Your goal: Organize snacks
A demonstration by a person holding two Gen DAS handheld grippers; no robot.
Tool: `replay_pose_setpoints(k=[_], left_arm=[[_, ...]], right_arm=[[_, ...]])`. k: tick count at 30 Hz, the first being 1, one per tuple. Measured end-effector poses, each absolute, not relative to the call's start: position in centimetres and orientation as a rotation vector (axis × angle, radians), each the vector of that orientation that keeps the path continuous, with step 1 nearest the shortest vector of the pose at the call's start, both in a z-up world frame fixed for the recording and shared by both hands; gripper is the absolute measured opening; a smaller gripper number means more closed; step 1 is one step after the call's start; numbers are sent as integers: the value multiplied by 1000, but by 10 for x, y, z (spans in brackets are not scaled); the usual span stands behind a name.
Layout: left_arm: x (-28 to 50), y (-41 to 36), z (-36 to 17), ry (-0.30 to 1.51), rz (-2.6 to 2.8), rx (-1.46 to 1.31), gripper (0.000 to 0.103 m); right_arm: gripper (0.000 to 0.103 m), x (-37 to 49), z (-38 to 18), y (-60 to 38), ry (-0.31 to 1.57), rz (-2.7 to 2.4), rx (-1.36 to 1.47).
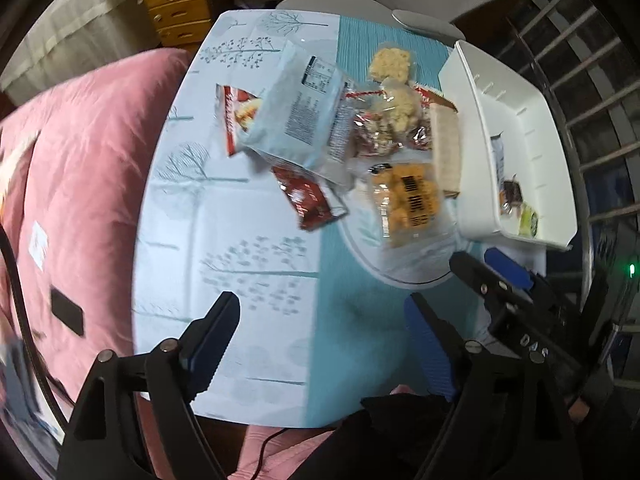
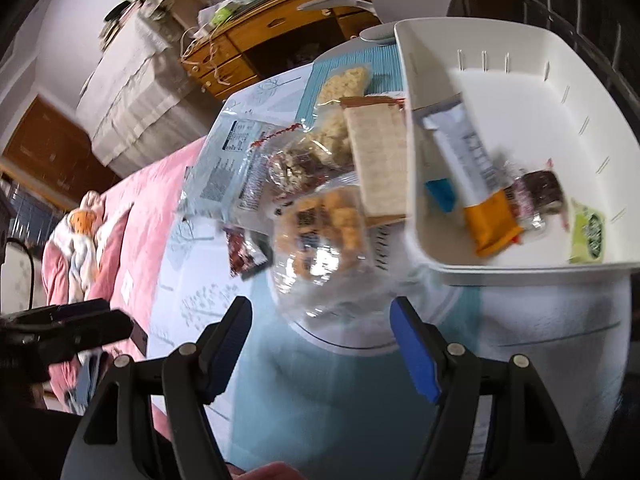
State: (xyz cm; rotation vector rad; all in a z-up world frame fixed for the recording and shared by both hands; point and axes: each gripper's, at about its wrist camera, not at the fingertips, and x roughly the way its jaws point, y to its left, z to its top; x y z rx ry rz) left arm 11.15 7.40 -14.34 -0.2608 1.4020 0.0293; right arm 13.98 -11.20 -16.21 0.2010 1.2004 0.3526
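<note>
A heap of snack packets lies on a small table with a tree-print cloth. I see a pale blue bag, a dark red packet, an orange cracker packet and a wafer pack. A white bin at the right holds several snacks, among them a white-and-orange bar and a green packet. My left gripper is open and empty above the table's near part. My right gripper is open and empty just before the orange cracker packet; it also shows in the left wrist view.
A pink quilt covers the bed left of the table, with a dark flat object on it. A wooden desk with drawers stands beyond. Window bars are at the right.
</note>
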Motion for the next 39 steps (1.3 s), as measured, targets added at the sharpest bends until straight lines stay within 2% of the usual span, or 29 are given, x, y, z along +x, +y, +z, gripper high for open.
replay_pose_setpoints(k=[7, 15, 24, 39], left_arm=[[130, 104, -146, 1431, -83, -116, 88], [169, 116, -156, 1476, -146, -47, 88], [224, 104, -182, 1544, -144, -30, 89], [283, 74, -238, 1669, -48, 33, 93]], right_arm=[[79, 138, -173, -78, 1165, 242, 218], [80, 140, -175, -52, 1102, 120, 89], [82, 137, -185, -35, 1025, 66, -119], [82, 161, -211, -20, 945, 99, -261]])
